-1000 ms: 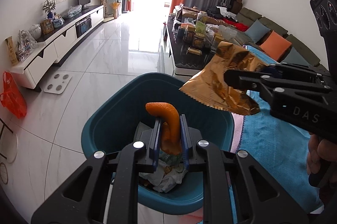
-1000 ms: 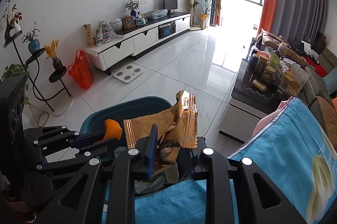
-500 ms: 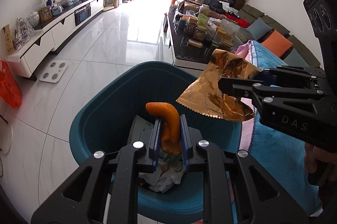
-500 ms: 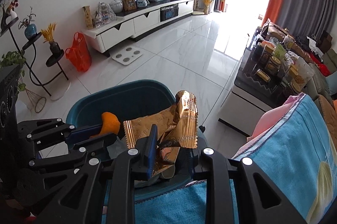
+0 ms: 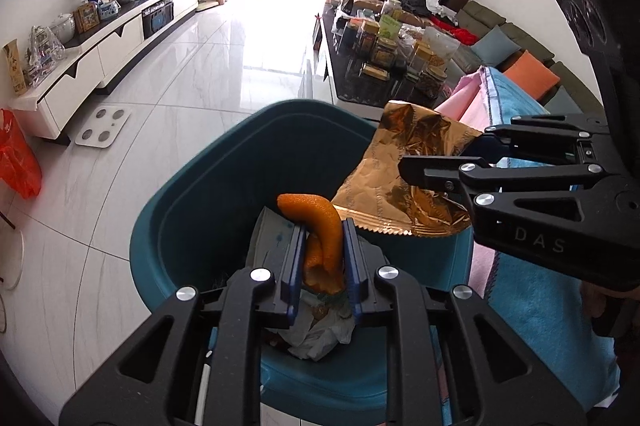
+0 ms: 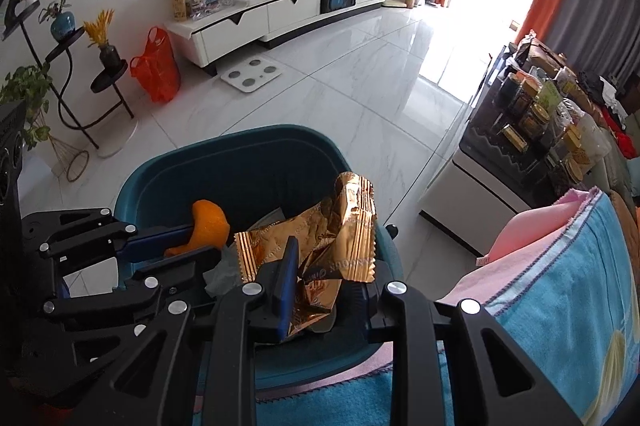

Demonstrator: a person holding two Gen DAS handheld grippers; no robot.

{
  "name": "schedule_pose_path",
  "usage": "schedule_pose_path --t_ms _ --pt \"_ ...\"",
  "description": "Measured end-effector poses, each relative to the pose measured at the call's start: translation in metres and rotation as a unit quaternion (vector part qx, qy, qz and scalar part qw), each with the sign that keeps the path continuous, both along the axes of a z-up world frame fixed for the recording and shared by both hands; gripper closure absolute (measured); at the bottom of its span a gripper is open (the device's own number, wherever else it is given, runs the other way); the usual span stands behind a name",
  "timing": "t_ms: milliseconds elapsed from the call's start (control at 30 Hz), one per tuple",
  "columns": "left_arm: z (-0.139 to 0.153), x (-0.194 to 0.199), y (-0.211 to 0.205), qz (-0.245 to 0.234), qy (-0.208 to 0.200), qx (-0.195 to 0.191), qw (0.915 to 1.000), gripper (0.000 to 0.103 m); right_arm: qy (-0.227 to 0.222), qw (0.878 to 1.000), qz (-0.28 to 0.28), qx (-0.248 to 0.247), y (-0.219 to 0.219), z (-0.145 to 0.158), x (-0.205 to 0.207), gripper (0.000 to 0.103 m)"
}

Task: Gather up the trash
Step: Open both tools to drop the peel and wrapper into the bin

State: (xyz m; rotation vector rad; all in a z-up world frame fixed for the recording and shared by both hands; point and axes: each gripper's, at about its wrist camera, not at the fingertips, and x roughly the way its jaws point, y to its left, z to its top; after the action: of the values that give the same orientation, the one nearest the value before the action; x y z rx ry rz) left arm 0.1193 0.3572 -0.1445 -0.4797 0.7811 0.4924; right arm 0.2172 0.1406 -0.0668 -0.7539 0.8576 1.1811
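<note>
Claws (image 5: 322, 258) (image 6: 326, 280) clamped on peel (image 5: 320, 230) and wrapper (image 6: 320, 246): release only once well over bin (image 5: 192, 193).

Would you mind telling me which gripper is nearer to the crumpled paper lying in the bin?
Left. The left gripper, clamping the orange peel, hangs right above the crumpled paper; the right gripper, gripping the gold wrapper, sits off by the bin's rim.

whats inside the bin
Crumpled white paper and a grey sheet lie in the bin. The grippers, peel and wrapper cover the rest.
</note>
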Motion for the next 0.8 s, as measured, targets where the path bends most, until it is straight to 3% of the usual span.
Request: schedule_pose_path --t_ms 300,800 --pt "-0.005 0.008 -0.001 -0.004 0.020 0.001 0.9998 0.083 -0.003 0.999 0.028 -0.043 0.013 -0.012 -0.008 0.079" --pt "-0.010 0.011 -0.002 -0.001 0.021 0.005 0.9998 0.083 0.008 0.999 0.025 -0.044 0.011 -0.013 -0.001 0.074"
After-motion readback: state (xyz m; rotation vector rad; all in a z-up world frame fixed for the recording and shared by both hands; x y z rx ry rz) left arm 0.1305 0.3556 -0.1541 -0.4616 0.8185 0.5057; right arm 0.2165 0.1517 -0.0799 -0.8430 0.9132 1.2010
